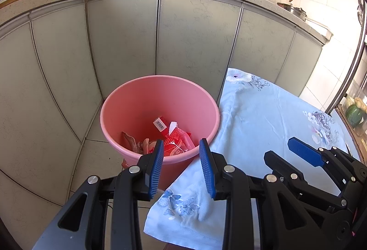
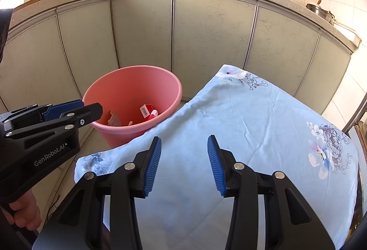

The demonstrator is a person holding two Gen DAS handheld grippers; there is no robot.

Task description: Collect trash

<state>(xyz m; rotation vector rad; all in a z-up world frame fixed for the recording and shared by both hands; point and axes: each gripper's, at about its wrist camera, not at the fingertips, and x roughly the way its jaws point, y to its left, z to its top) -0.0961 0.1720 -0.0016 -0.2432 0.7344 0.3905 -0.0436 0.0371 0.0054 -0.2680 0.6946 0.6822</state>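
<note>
Both your claws, left gripper [image 1: 181, 144] and right gripper [image 2: 183, 142], gape empty; pink bucket [image 1: 114, 117] of wrappers [image 1: 174, 140] butts the floral cloth [image 2: 252, 117], cabinets [image 1: 195, 39] behind.

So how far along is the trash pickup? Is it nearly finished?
It looks close to done. The pink bucket already holds red wrappers and some brownish scraps. Nothing is in hand: the left gripper and right gripper are both open and empty. The blue flowered cloth shows no trash on it, so little seems left in these views.
</note>
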